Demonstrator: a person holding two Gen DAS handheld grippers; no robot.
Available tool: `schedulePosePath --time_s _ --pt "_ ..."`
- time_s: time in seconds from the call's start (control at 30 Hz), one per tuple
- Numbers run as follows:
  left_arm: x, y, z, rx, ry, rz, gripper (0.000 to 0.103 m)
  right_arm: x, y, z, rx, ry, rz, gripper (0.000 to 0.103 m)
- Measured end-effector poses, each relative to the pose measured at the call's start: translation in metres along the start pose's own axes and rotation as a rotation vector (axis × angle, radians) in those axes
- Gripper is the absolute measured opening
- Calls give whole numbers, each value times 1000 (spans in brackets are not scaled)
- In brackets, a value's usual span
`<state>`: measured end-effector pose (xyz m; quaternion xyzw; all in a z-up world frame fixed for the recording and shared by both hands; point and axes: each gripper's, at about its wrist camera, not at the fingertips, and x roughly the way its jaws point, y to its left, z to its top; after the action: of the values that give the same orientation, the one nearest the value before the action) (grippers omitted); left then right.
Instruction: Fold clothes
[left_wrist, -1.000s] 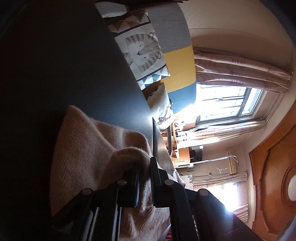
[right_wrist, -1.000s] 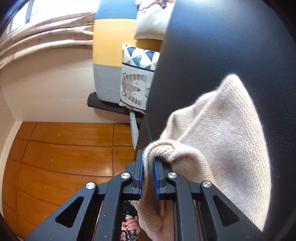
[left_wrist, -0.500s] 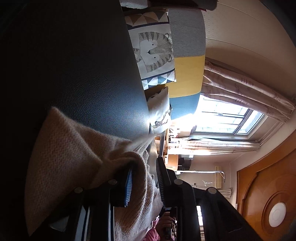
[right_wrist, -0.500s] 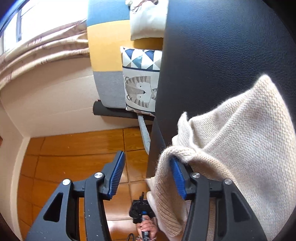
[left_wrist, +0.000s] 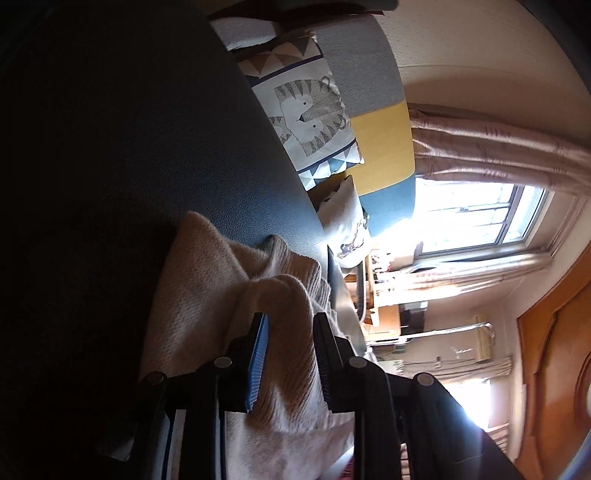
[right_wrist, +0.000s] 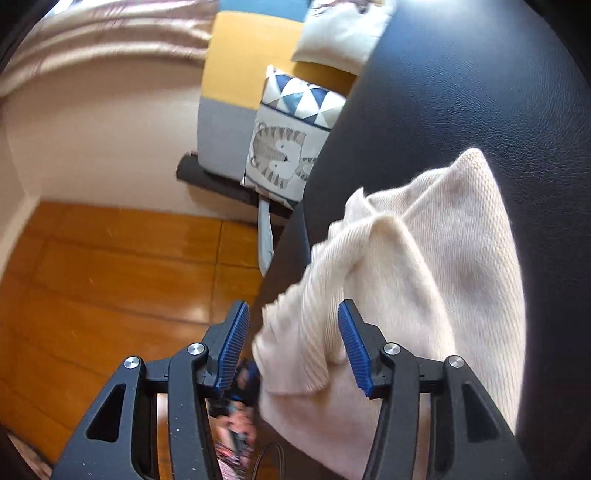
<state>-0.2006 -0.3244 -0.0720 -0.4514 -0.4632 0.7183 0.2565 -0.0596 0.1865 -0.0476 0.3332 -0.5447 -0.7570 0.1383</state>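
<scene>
A cream knit sweater (left_wrist: 207, 280) lies bunched and folded on the black leather-like table (left_wrist: 147, 147), close to its edge. My left gripper (left_wrist: 291, 317) stands open, with a fold of the sweater loose between its blue pads. In the right wrist view the sweater (right_wrist: 443, 258) has its ribbed hem hanging over the edge of the table (right_wrist: 461, 92). My right gripper (right_wrist: 292, 304) is open around that hem. The hem touches neither pad that I can see and looks blurred.
A tiger-print cushion (left_wrist: 306, 110) (right_wrist: 280, 151) leans on a grey, yellow and blue sofa (left_wrist: 380, 147) (right_wrist: 236, 74) beyond the table. Wooden floor (right_wrist: 92, 277) lies below the table's edge. A bright window (left_wrist: 472, 218) with curtains is at the right.
Both grippers were shut on folds of the sweater a second ago and have opened. The cloth has slipped from the pads and sagged onto the table, and both grippers rose a little.
</scene>
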Motion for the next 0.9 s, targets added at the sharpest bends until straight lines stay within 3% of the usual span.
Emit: schedulePosePath --time_s 0.07,0.17,0.27,0.37,0.47,0.5,0.53,0.67,0.9 --pt "-6 -9 -10 85 22 42 24 5 6 -11 -55 34 -69 52" --pt "0 -25 -32 191 109 88 24 16 14 -26 -95 83 -73 48" --pt "12 -32 -54 199 175 26 24 27 14 -33 -72 111 -68 48" --pt "25 -33 -62 177 191 39 26 37 12 -35 -53 119 -59 48" --pt "35 -24 -63 102 187 64 26 45 10 -36 -35 90 -78 44" --pt "35 -20 -62 59 169 46 26 48 10 -36 -38 86 -97 18" --pt "36 -16 -61 17 150 29 26 50 11 -36 -44 84 -120 7" --pt "35 -14 -60 -56 74 24 5 49 24 -33 -73 39 -108 6" --pt "53 -71 -38 124 49 41 2 60 55 10 -125 4 -84 6"
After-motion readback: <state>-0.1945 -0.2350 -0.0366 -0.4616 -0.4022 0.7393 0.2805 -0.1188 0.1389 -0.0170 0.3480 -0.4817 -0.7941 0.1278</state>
